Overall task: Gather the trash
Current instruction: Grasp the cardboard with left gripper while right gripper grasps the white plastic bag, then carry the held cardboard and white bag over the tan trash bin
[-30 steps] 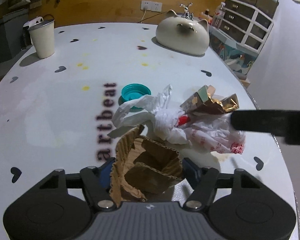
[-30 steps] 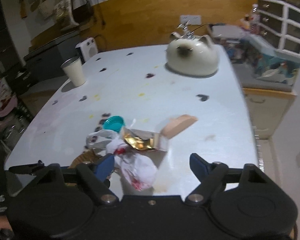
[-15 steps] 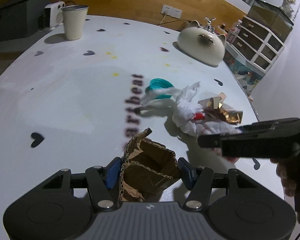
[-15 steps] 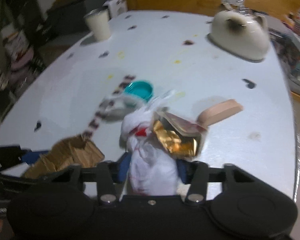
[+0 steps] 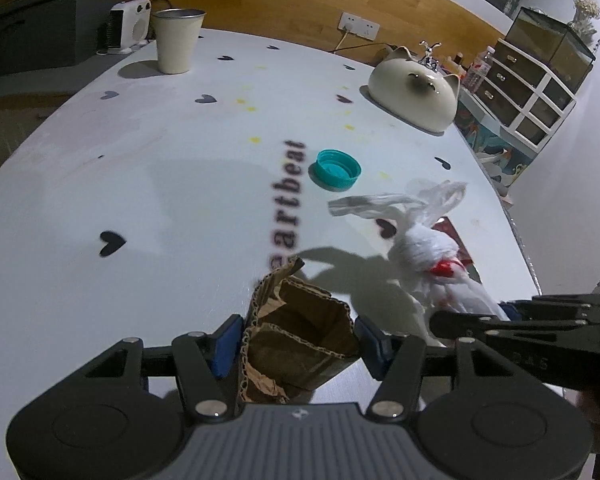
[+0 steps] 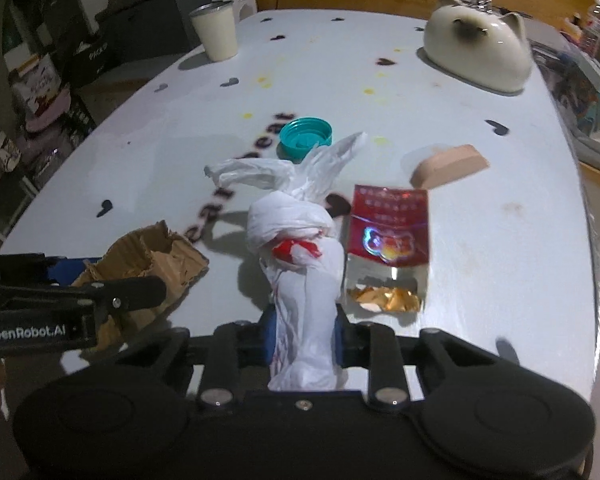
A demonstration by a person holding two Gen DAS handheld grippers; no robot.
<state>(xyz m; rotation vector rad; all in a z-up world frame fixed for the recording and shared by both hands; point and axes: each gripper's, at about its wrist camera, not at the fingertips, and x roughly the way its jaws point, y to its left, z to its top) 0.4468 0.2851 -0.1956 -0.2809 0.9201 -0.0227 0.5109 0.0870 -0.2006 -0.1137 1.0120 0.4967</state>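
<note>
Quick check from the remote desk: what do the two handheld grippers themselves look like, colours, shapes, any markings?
Both are matte black. The left gripper has a grey ribbed centre plate flanked by two round housings, angular linkage arms with silver rivets, and blue pads on its fingers. The right gripper is built the same, all black, also with blue pads. White "GenRobot.AI" lettering marks the left gripper's side. No cables or sleeves show.

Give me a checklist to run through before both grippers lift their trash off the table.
1. Right gripper shut on knotted plastic bag, jaws just closed: ok.
2. Left gripper pads pressing torn cardboard: ok.
3. Red packet free of the bag: cannot tell, they sit side by side.
4. Teal cap clear of both grips: ok.
5. Trash bin in view: not ok.
</note>
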